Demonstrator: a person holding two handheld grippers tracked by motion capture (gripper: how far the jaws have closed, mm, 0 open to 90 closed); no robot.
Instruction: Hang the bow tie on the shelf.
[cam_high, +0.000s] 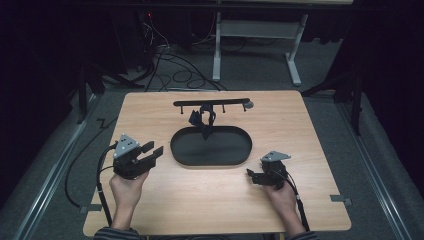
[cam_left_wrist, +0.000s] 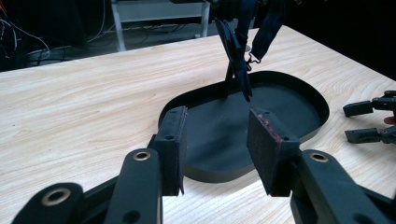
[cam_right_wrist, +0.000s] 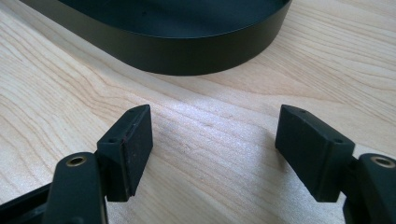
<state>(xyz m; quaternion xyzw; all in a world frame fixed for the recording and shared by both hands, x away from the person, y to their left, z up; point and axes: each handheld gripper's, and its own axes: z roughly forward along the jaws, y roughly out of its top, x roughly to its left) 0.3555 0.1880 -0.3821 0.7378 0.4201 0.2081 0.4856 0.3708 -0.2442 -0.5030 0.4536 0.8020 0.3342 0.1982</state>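
Observation:
A black oval tray (cam_high: 180, 150) lies at the middle of the wooden table (cam_high: 150, 200). Behind it a black rail stand (cam_high: 212, 103) carries a dark strap-like item (cam_high: 202, 120) that hangs from a hook down over the tray's far edge. My left gripper (cam_high: 153, 151) hovers left of the tray, open and empty, pointing toward it. In the left gripper view the tray (cam_left_wrist: 299, 84) and the hanging item (cam_left_wrist: 240, 51) lie ahead of the pads (cam_left_wrist: 175, 144). My right gripper (cam_high: 251, 176) rests right of the tray, open wide with nothing between its pads (cam_right_wrist: 135, 149), close to the tray wall (cam_right_wrist: 187, 53).
Cables (cam_high: 170, 70) and a white desk frame (cam_high: 255, 40) lie on the floor beyond the table. In the left gripper view my right gripper's jaws (cam_left_wrist: 369, 121) show at the right edge. Bare wood surrounds the tray on all sides.

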